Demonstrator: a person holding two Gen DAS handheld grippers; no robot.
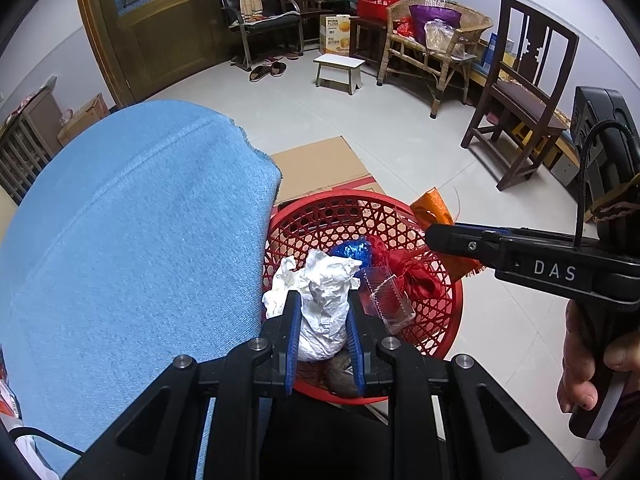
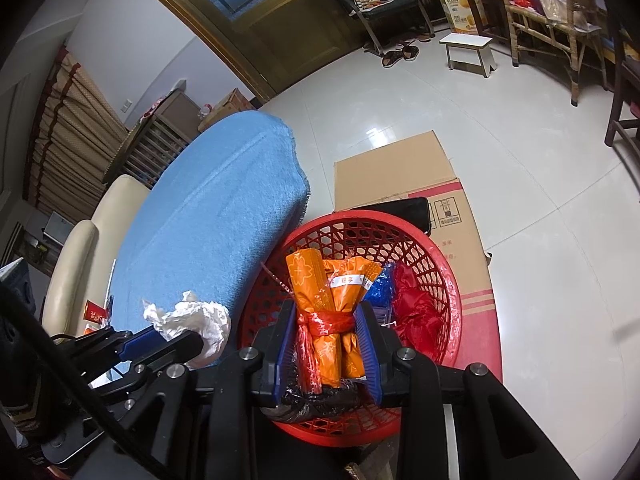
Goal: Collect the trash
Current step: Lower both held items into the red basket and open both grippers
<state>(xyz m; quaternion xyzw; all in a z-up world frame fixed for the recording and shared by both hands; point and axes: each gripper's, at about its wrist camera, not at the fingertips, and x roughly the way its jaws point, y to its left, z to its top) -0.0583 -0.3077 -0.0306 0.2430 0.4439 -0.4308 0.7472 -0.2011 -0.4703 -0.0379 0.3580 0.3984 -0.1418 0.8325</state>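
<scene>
My left gripper (image 1: 322, 320) is shut on a crumpled white paper wad (image 1: 320, 300) and holds it over the near rim of the red lattice basket (image 1: 360, 208). In the right wrist view the same wad (image 2: 196, 326) shows at the lower left, beside the blue cloth. My right gripper (image 2: 326, 328) is shut on an orange wrapper bundle (image 2: 328, 304) tied with a red band, above the basket (image 2: 360, 228). Inside the basket lie a blue foil piece (image 1: 354, 249), red crumpled plastic (image 1: 408, 276) and a clear plastic tray (image 1: 386, 300). The right gripper's fingers (image 1: 452, 238) reach in from the right edge of the left wrist view.
A blue cloth (image 1: 132, 248) covers the table on the left. Flat cardboard (image 2: 404, 172) lies on the floor behind the basket. A dark wooden chair (image 1: 520, 100), a wicker chair (image 1: 436, 40) and a white stool (image 1: 339, 69) stand further back. A hand (image 1: 588, 364) grips the right handle.
</scene>
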